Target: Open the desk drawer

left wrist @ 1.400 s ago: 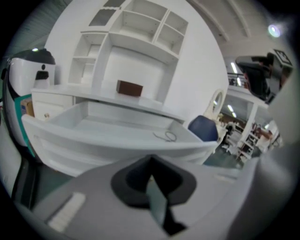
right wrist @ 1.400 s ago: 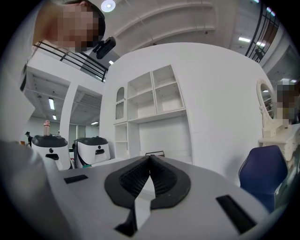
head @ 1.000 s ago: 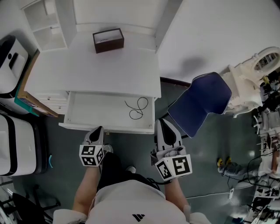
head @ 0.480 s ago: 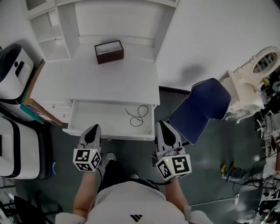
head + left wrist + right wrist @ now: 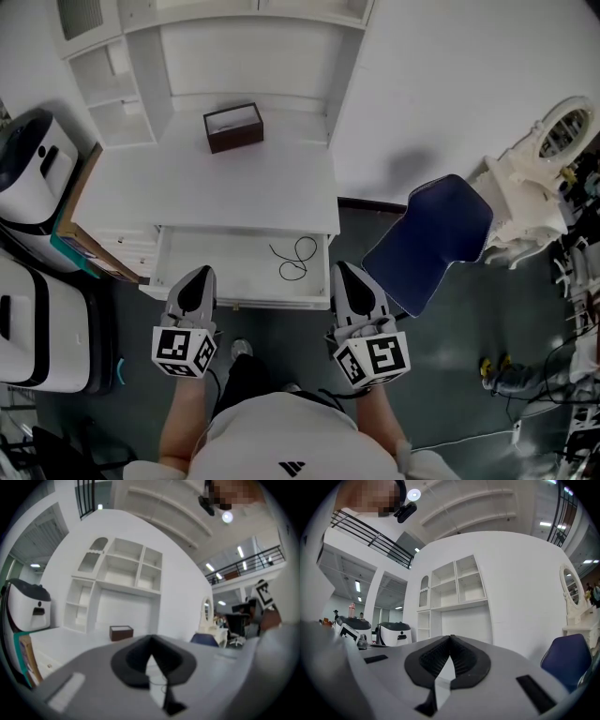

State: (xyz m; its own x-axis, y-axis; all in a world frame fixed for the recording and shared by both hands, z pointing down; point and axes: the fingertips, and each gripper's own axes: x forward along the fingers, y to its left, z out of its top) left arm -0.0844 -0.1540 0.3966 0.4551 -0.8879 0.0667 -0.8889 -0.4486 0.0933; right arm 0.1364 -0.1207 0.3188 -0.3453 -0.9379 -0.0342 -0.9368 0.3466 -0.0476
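My left gripper [image 5: 196, 276] and right gripper [image 5: 347, 272], both pinched shut and empty, partly hide the open drawer's [image 5: 220, 255] front edge.

Desk drawer [image 5: 214, 272]: white, wide, shallow, rectangular tray. Open, pulled out level from under front edge of white desk [image 5: 206, 187], toward person. Rear part hidden beneath desk top; most of interior exposed from above. Front panel forms near edge, straight, parallel to desk edge. Low side walls visible left and right. Floor pale and smooth. Thin black cord [image 5: 296, 256] lies in loose loops on drawer floor, right of centre.
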